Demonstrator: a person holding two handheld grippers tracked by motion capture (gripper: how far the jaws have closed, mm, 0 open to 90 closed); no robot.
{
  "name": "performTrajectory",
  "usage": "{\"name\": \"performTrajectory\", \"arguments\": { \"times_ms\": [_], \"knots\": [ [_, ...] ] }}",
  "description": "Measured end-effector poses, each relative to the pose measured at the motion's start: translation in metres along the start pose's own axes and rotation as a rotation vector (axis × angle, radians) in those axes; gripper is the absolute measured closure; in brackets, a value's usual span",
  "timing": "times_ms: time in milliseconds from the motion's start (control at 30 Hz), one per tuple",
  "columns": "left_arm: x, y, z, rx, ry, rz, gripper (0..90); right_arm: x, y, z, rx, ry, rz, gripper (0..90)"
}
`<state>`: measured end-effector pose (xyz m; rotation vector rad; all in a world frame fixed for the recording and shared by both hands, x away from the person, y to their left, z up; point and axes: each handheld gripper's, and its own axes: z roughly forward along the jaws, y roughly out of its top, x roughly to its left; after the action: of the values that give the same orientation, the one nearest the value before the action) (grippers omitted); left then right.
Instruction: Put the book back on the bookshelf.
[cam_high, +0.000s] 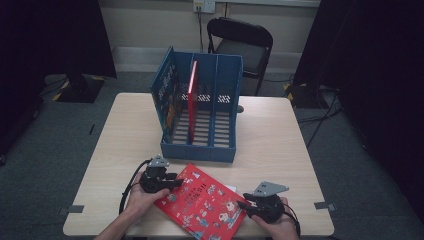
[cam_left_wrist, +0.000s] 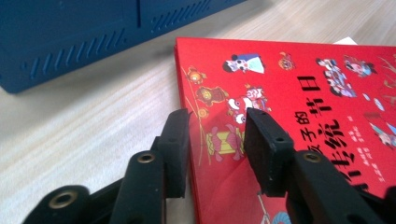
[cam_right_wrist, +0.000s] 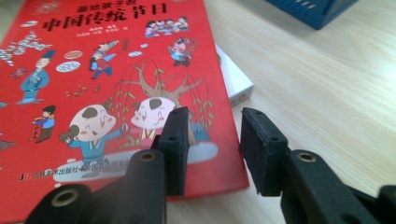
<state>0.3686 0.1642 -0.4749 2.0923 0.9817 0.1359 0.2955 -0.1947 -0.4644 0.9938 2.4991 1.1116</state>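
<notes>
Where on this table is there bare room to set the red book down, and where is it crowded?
Bare tabletop lies left of the blue file rack, and more to its right. The near edge is crowded: red book, left tool, right tool.

A red picture book (cam_high: 202, 202) lies flat, cover up, askew near the table's front edge.

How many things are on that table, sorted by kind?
Books lying flat: 2 (red picture book, white book under it)
Books standing in the rack: 2 (red book, blue-patterned book)
Blue file rack: 1
Hand-held grippers: 2 (left, right)
Total: 7
</notes>
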Motion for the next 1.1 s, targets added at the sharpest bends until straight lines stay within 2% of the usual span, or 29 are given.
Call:
{"name": "performTrajectory", "arguments": {
  "times_ms": [100, 267, 400, 600, 733, 800, 833, 867, 900, 967, 1100],
  "knots": [
    [-0.004, 0.005, 0.006, 0.0, -0.02, 0.016, 64.2, 0.002, 0.005, 0.005, 0.004, 0.041, -0.014, 64.2],
    [-0.013, 0.012, 0.017, 0.001, -0.041, 0.032, 64.7, 0.003, 0.017, 0.015, -0.008, 0.068, -0.033, 61.5],
    [-0.018, 0.024, 0.027, 0.032, -0.049, 0.063, 66.1, -0.003, 0.029, 0.024, -0.01, 0.091, -0.023, 58.2],
    [-0.033, 0.042, 0.047, 0.047, -0.073, 0.11, 67.6, -0.008, 0.042, 0.04, -0.01, 0.092, -0.016, 53.8],
    [-0.034, 0.045, 0.053, 0.033, -0.093, 0.092, 68.6, -0.009, 0.041, 0.046, -0.02, 0.082, 0.005, 50.0],
    [-0.031, 0.044, 0.051, 0.041, -0.101, 0.083, 69.2, -0.01, 0.04, 0.045, -0.015, 0.078, 0.009, 44.6],
    [-0.03, 0.043, 0.049, 0.042, -0.098, 0.08, 69.4, -0.01, 0.04, 0.046, 0.004, 0.07, 0.01, 42.7],
    [-0.029, 0.04, 0.046, 0.044, -0.088, 0.072, 68.7, -0.01, 0.038, 0.048, 0.019, 0.071, 0.011, 42.6],
    [-0.027, 0.038, 0.042, 0.047, -0.077, 0.063, 67.2, -0.01, 0.036, 0.048, 0.013, 0.078, 0.024, 42.5],
    [-0.022, 0.03, 0.033, 0.036, -0.059, 0.048, 66.1, -0.009, 0.036, 0.047, 0.014, 0.081, 0.02, 43.3],
    [-0.014, 0.016, 0.007, 0.043, -0.028, 0.027, 64.1, -0.008, 0.036, 0.047, 0.013, 0.078, 0.019, 43.6]
  ]
}}
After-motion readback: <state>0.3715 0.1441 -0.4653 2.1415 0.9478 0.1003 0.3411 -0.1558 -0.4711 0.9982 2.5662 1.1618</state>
